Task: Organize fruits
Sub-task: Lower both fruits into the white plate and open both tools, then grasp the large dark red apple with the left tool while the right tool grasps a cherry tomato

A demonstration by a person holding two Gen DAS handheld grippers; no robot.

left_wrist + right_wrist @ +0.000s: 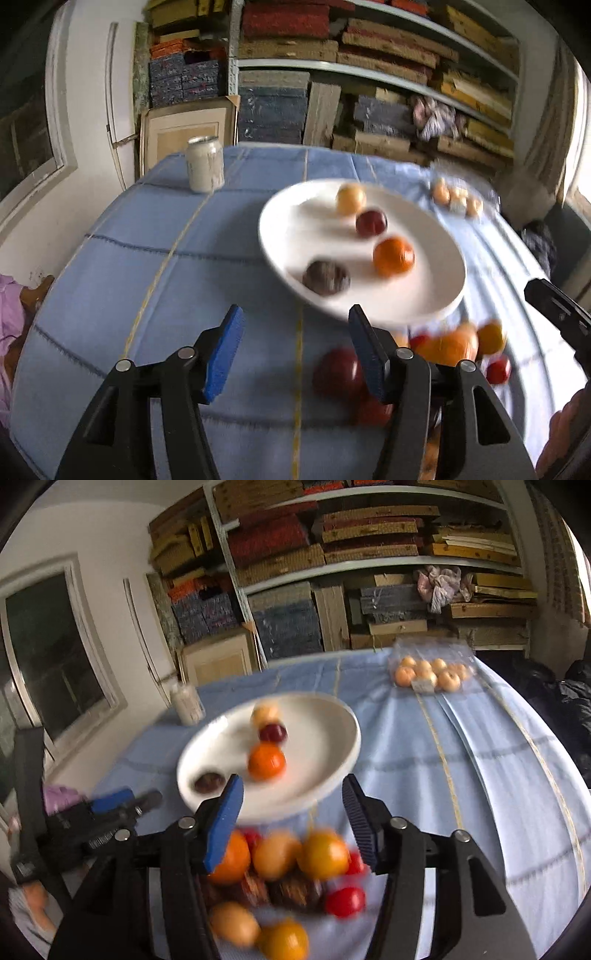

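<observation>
Fruits: 4 round ones sit on the white ceramic plate [295,221]; the loose pile [295,878] waits on the blue checked cloth [147,277]. Left gripper [295,347] and right gripper [291,819] both gape, empty.

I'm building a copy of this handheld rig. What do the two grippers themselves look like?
Both look alike. The left gripper and the right gripper each have two black, angular plastic fingers with cut-out openings and silver round pivot pins. Each finger ends in a flat blue ribbed pad. No cables, sleeves or readable markings are visible.
</observation>
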